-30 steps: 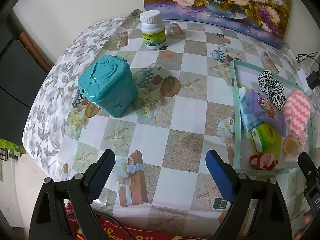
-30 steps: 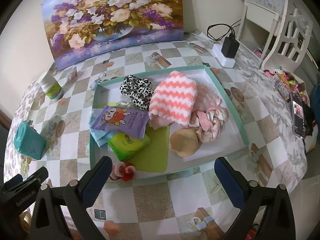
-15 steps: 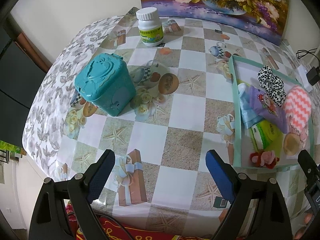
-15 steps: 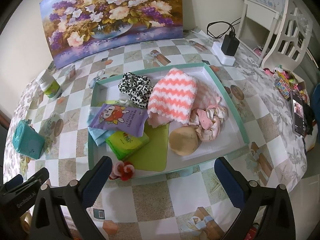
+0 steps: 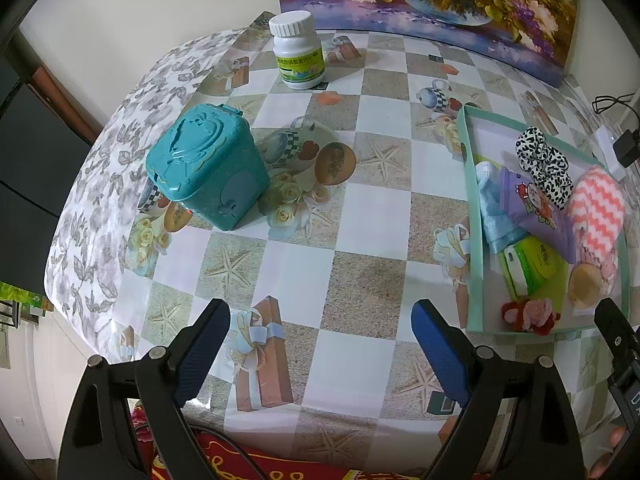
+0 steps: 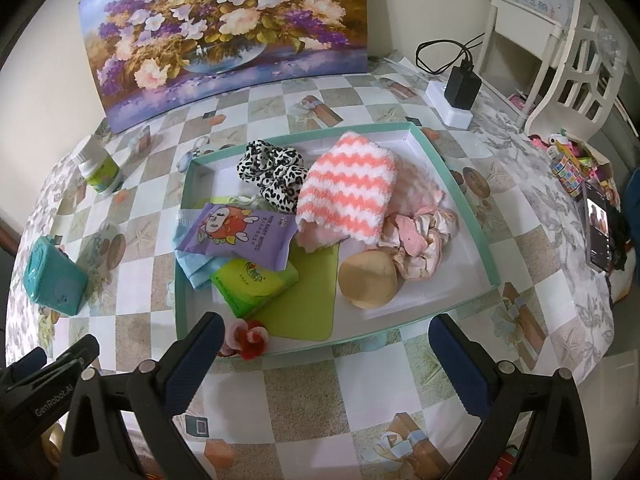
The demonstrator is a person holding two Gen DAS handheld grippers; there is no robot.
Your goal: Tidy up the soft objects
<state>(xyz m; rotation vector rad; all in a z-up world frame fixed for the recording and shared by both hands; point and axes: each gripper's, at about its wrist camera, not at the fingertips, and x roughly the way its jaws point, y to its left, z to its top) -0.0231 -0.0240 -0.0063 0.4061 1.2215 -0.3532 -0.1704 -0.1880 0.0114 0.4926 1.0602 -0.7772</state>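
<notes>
Teal-rimmed tray (image 6: 456,184) on the checked tablecloth (image 5: 360,216), already loaded with the soft things: leopard scrunchie (image 6: 272,172) at the back, pink-and-white zigzag sock (image 6: 348,192) draped over a paler pink piece, purple wipes pack (image 6: 236,236) lying across a blue mask (image 6: 192,268) and partly over a green tissue pack (image 6: 252,284). Round tan puff (image 6: 368,276) in the front half, touching a crumpled pink scrunchie (image 6: 420,240). Flat green mat (image 6: 304,308) underneath. Red-and-pink flower clip (image 6: 246,334) tucked against the near rim, just ahead of the right gripper's left finger.

Right gripper (image 6: 326,360) hovering over the cloth just short of the tray, jaws spread wide, grasping nothing; aimed squarely at the pile, probably to choose the next piece or tidy what overlaps. Left gripper (image 5: 320,344) also released and empty, parked over bare cloth, well apart from the tray, likely held back to leave the other room.

Teal lidded box (image 5: 208,168) and white pill bottle (image 5: 298,54) standing off to the left, apart from the soft items, seemingly outside the sorting. Flower painting (image 6: 224,36) leaning against the wall behind.
</notes>
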